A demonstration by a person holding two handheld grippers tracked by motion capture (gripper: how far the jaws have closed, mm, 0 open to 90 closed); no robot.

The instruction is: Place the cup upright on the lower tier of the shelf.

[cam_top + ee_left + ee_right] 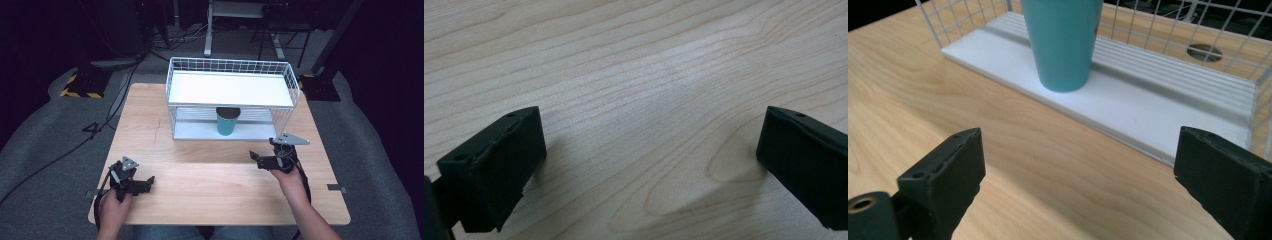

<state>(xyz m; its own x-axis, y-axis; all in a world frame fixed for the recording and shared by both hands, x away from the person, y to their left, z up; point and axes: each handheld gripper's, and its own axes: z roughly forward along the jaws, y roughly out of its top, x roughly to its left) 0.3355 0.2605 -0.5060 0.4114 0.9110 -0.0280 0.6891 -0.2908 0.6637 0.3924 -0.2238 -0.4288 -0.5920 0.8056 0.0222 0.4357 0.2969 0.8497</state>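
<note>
Teal cup [227, 123] upright on the rack's [295, 90] lower shelf, frame centre, up and left of the right gripper [256, 157], the nearer, jaws wide and empty; left gripper [148, 183], lower left, also wide, over bare table [200, 195].

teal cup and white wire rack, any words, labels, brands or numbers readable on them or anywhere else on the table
No readable text in any view.
Teal plastic cup: plain, no print on the side that faces the cameras.
White wire rack: no label or tag to be seen.
Light wooden table: bare grain, no marks.
Yellow and black striped floor plate: hazard stripes, no lettering.
</note>
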